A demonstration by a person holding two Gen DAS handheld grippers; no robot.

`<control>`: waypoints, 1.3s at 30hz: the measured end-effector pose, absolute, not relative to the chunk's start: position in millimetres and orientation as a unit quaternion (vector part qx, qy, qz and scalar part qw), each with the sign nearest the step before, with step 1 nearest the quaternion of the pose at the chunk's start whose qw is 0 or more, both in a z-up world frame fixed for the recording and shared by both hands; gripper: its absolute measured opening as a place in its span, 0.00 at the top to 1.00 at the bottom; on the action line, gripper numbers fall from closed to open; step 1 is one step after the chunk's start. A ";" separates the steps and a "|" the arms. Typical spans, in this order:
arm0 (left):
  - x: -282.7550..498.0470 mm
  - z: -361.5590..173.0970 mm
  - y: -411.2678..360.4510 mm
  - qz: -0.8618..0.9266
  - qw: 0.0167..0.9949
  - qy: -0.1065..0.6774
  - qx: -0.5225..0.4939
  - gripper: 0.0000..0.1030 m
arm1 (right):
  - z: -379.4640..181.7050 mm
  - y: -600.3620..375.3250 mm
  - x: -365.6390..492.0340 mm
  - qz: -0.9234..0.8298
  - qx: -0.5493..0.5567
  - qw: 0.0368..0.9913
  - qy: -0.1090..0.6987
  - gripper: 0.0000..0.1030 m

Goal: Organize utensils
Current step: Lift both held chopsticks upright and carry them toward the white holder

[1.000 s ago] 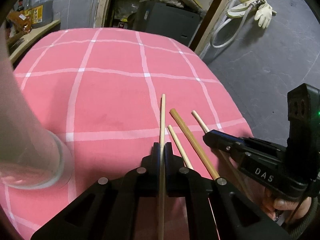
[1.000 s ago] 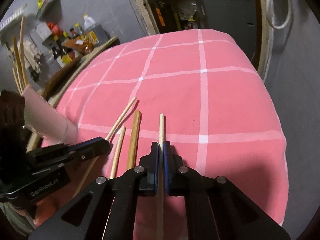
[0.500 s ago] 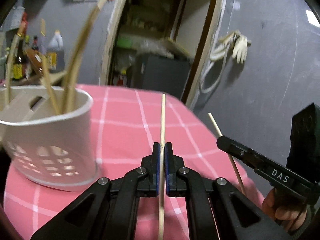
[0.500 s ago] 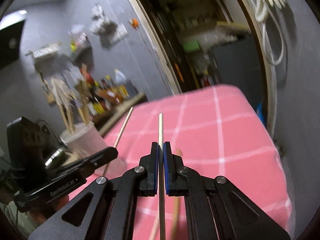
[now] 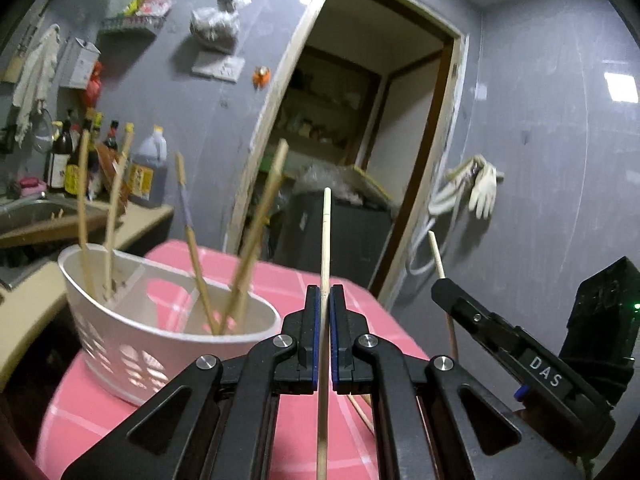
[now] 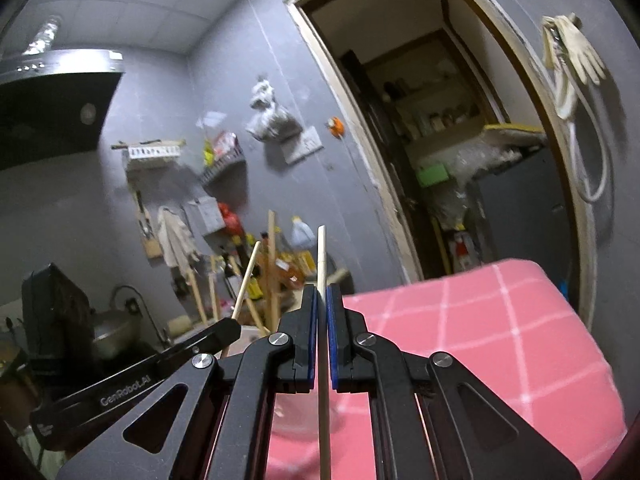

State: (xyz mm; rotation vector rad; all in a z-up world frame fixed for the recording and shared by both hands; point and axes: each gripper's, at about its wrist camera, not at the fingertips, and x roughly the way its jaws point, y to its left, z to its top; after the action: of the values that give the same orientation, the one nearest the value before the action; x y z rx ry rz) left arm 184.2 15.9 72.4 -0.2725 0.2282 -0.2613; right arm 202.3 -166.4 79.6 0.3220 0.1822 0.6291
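My left gripper (image 5: 325, 294) is shut on a pale wooden chopstick (image 5: 326, 232) that points up and forward, lifted above the pink checked table (image 5: 304, 280). A white perforated utensil holder (image 5: 160, 332) with several chopsticks stands to its left. My right gripper (image 6: 321, 294) is shut on another pale chopstick (image 6: 321, 256), also raised. The right gripper shows at the right of the left wrist view (image 5: 440, 286) with its chopstick (image 5: 435, 254). The left gripper shows at the left of the right wrist view (image 6: 234, 326).
Chopsticks (image 5: 362, 408) lie on the table behind my left gripper. A counter with sauce bottles (image 5: 140, 172) and a sink (image 5: 36, 212) is at the left. An open doorway (image 5: 360, 184) and a grey wall with hanging gloves (image 5: 482, 188) lie ahead.
Both grippers have lifted their chopsticks off the table and tilted upward. The white holder has come into the left wrist view, now closer and lower left.
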 end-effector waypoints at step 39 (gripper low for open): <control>225.5 91.5 188.7 0.029 0.970 -0.036 -0.237 0.98 | 102.6 -81.5 272.0 0.317 0.235 0.915 -0.082 0.97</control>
State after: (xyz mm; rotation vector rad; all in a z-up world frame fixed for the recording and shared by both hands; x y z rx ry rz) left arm 225.5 188.7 91.5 -0.4794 -0.0723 0.0586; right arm 272.0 -81.5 102.6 0.4844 -0.1689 0.6530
